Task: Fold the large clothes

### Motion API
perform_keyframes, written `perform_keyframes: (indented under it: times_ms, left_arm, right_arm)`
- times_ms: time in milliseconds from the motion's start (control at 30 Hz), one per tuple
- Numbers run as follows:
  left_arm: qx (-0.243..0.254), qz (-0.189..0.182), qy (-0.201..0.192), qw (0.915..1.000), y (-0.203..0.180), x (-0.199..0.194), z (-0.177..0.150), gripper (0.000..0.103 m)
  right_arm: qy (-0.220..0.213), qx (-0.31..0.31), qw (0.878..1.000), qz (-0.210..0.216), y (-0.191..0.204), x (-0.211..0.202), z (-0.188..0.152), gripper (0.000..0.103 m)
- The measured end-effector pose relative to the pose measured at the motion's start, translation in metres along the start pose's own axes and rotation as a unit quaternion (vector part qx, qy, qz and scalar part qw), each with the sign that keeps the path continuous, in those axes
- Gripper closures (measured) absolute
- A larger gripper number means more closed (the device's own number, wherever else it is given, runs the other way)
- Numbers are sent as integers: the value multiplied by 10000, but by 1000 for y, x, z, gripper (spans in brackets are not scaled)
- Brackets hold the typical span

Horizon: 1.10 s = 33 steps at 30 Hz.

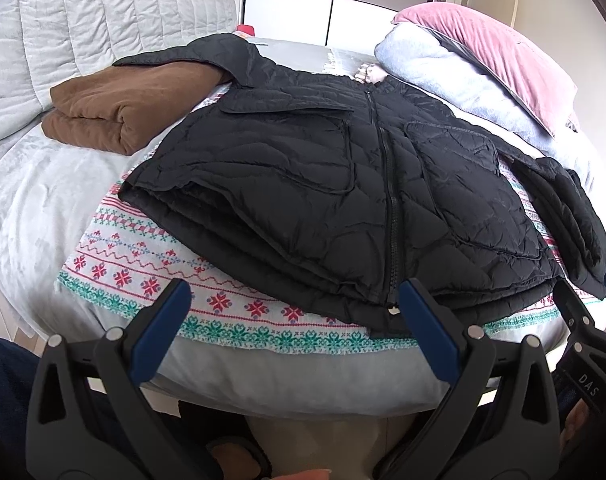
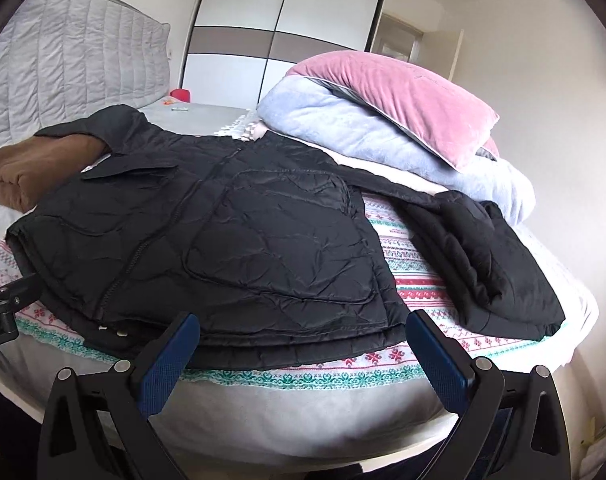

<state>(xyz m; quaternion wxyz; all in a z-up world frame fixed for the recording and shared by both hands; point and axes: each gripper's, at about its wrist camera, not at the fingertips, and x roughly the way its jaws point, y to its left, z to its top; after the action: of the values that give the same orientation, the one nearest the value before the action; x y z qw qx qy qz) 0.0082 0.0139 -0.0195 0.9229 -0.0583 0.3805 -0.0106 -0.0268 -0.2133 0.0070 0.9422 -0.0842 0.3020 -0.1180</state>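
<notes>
black quilted jacket (image 1: 343, 184) lies front-up across a patterned blanket (image 1: 151, 268) on the bed (image 1: 35, 200), zip closed, hem toward the bed's near edge. the left sleeve side is already folded in over the body. the other sleeve (image 2: 483, 256) trails out toward the bed's right edge, bunched on the blanket.

left gripper (image 1: 295, 320) hangs just off the near edge with its blue-padded fingers spread wide apart, nothing between them, level with the jacket's hem near the zip pull. right gripper (image 2: 303, 352) sits likewise off the near edge, fingers parted and empty, in front of the hem on the pocket side.

the left wrist view shows more of the folded brown blanket (image 1: 115, 108) at the bed's far left, with the jacket's collar end resting on it; the right view catches only part of it. the right wrist view gives the loose sleeve in full, and shows the pink pillow (image 2: 403, 100) lying on a pale grey duvet (image 2: 343, 128) at the far right corner. it also shows the wardrobe (image 2: 279, 28) beyond the bed, and the padded headboard (image 2: 71, 56) along the left edge.
</notes>
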Motion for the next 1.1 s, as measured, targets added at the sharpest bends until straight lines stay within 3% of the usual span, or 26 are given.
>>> perform_keyframes:
  times_ms: [533, 700, 800, 867, 933, 1100]
  left_arm:
    - [53, -40, 109, 9999, 1, 2, -3, 0]
    - [-85, -129, 239, 9996, 10, 8, 5, 0]
    - [-105, 100, 74, 9999, 27, 7, 18, 0]
    - [-274, 274, -51, 9992, 52, 5, 35, 0]
    - [-637, 278, -39, 9976, 81, 6, 52, 0]
    - [-1182, 418, 255, 9918, 135, 22, 79, 0]
  right_arm:
    - [205, 135, 9996, 136, -2, 5, -4, 0]
    - [221, 144, 9996, -91, -3, 9, -5, 0]
    - [339, 246, 9990, 164, -12, 17, -5, 0]
    - [752, 702, 9918, 755, -37, 33, -2, 0]
    - [873, 1330, 9804, 1165, -71, 47, -1, 0]
    - [1346, 2139, 9596, 1240, -136, 92, -6, 3]
